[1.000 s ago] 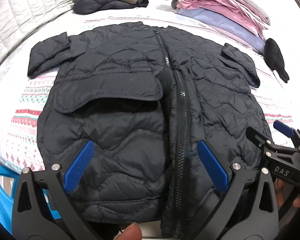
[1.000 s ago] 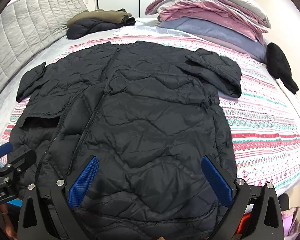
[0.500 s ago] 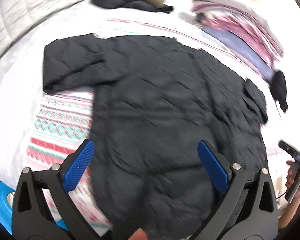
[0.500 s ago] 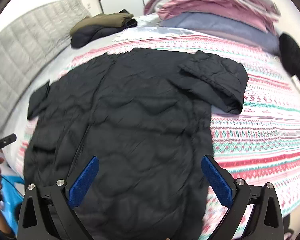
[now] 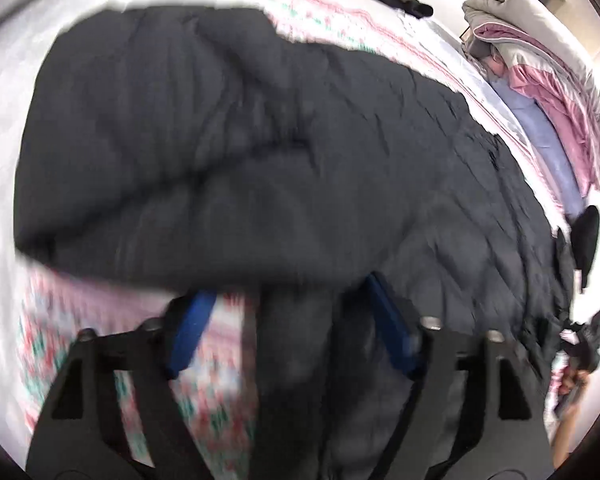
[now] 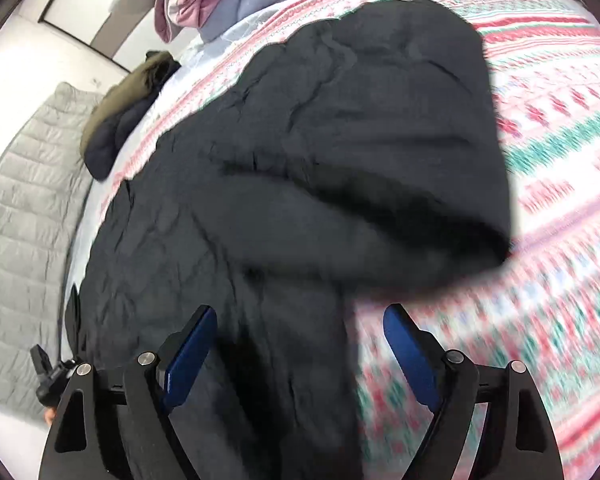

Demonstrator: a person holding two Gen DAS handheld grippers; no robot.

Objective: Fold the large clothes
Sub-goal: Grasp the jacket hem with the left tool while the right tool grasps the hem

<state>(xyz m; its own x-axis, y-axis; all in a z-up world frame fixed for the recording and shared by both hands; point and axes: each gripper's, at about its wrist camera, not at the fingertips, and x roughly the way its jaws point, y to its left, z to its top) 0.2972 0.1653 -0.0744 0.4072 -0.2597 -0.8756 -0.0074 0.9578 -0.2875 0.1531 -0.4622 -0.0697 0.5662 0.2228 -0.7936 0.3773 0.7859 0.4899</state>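
Observation:
A black quilted jacket (image 5: 300,152) lies spread on the patterned bedsheet (image 6: 560,152). In the left wrist view its left sleeve (image 5: 140,120) bulges just ahead of my left gripper (image 5: 290,322). That gripper's jaws are closing, with the jacket's side edge between the blue pads (image 5: 190,332), which do not visibly press on it. In the right wrist view the right sleeve (image 6: 400,120) lies ahead of my right gripper (image 6: 300,354). Its jaws are closing too, astride the jacket's (image 6: 260,240) other side edge, with the pads (image 6: 408,356) still apart from the cloth. Both views are blurred.
Folded pink and lilac bedding (image 5: 548,92) is stacked at the head of the bed. An olive and dark pile of clothes (image 6: 128,108) lies beside a grey quilted headboard (image 6: 20,208). A small black item (image 5: 586,240) rests near the bedding.
Both grippers have swung from the jacket's hem out to its sides and come down close to the sleeves. Their jaws have narrowed from wide open.

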